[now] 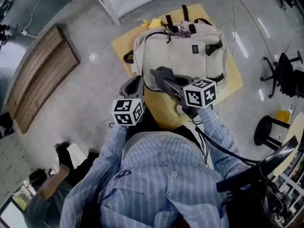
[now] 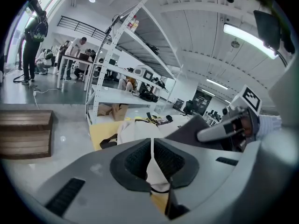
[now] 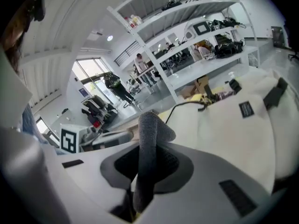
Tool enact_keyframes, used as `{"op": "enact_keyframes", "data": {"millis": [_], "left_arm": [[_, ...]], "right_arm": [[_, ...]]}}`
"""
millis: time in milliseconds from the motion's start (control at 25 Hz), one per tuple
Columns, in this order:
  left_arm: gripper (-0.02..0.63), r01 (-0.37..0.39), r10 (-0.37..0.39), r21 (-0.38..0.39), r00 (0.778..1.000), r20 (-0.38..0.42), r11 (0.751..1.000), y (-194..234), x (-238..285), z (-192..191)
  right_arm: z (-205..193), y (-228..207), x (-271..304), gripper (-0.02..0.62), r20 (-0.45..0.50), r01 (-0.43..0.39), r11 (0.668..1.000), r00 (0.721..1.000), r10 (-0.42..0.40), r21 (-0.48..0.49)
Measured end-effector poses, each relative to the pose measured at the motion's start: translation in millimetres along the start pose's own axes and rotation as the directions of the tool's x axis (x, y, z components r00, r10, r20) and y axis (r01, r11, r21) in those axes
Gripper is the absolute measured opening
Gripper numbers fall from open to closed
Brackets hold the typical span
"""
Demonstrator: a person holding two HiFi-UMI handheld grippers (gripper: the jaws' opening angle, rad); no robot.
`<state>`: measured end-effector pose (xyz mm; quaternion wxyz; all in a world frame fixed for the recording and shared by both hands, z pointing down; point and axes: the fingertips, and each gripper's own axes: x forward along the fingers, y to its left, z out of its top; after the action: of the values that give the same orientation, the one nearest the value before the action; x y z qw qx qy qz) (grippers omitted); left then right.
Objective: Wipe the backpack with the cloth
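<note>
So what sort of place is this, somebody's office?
More likely a workshop or lab hall than an office: tall white metal shelving, a bare polished concrete floor, and several people busy in the open background.

The right gripper (image 3: pixel 148 164) is clamping a thick dark grey cloth (image 3: pixel 150 134), which is standing upright between its jaws. A cream fabric backpack (image 3: pixel 224 134) with a small black label (image 3: pixel 245 108) is filling the frame toward 3 o'clock, just beyond the cloth. White metal shelving (image 3: pixel 205 36) is rising at 1 o'clock.
</note>
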<state>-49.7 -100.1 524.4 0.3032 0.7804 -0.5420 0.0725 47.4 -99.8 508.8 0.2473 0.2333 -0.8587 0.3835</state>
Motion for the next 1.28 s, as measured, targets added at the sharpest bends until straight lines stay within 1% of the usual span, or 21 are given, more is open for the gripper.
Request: {"op": "enact_keyframes", "data": {"millis": [80,240,320,400,520,640,760,840,920,1120,1280], "left_arm": [[0.021,0.003,-0.003,0.002,1.0,0.003,1.0,0.6,2.0,2.2],[0.021,0.008,-0.008,0.007,1.0,0.011,1.0,0.4,3.2,6.8],[0.021,0.006,-0.006,0.003,1.0,0.015,1.0,1.9,2.4,7.8],[0.021,-0.001,0.001,-0.005,1.0,0.013,1.0,5.4,0.6,6.1],[0.021,-0.017,0.018,-0.02,1.0,0.005,1.0,13.5,-2.4,1.4],[0.021,-0.034,0.034,-0.03,0.999,0.003,0.999,20.8,-4.6,-0.6],[0.021,-0.048,0.049,-0.037,0.999,0.009,0.998,25.9,-6.6,0.4],[0.021,-0.058,0.059,-0.04,0.998,0.011,0.997,29.2,-8.2,1.0],[0.021,-0.065,0.066,-0.044,0.998,0.013,0.997,32.1,-9.7,1.0],[0.021,-0.075,0.076,-0.051,0.997,0.009,0.996,36.8,-11.6,-3.0],[0.021,-0.054,0.055,-0.044,0.998,0.011,0.998,28.7,-10.6,-1.3]], "right_arm": [[34.9,-20.8,-4.0,0.054,0.046,0.025,1.0,0.999,-0.024,-0.011],[100.6,-69.3,-7.2,0.054,0.118,0.121,0.992,0.986,-0.117,-0.027],[132.4,-85.8,-6.0,0.054,0.141,0.16,0.986,0.978,-0.153,-0.045],[159.7,-100.0,-1.4,0.054,0.147,0.198,0.977,0.972,-0.185,-0.079],[193.3,-122.6,8.0,0.054,0.147,0.269,0.952,0.957,-0.249,-0.143],[212.2,-146.4,19.2,0.054,0.142,0.322,0.935,0.943,-0.302,-0.148],[205.3,-164.5,34.7,0.054,0.101,0.333,0.937,0.941,-0.322,-0.11],[189.5,-169.1,45.3,0.054,0.063,0.315,0.947,0.948,-0.311,-0.065],[173.5,-166.3,52.6,0.054,0.036,0.289,0.957,0.957,-0.287,-0.041],[144.3,-142.9,59.0,0.054,-0.018,0.244,0.965,0.969,-0.246,-0.098],[116.0,-119.3,52.4,0.054,-0.048,0.209,0.971,0.975,-0.216,-0.119]]}}
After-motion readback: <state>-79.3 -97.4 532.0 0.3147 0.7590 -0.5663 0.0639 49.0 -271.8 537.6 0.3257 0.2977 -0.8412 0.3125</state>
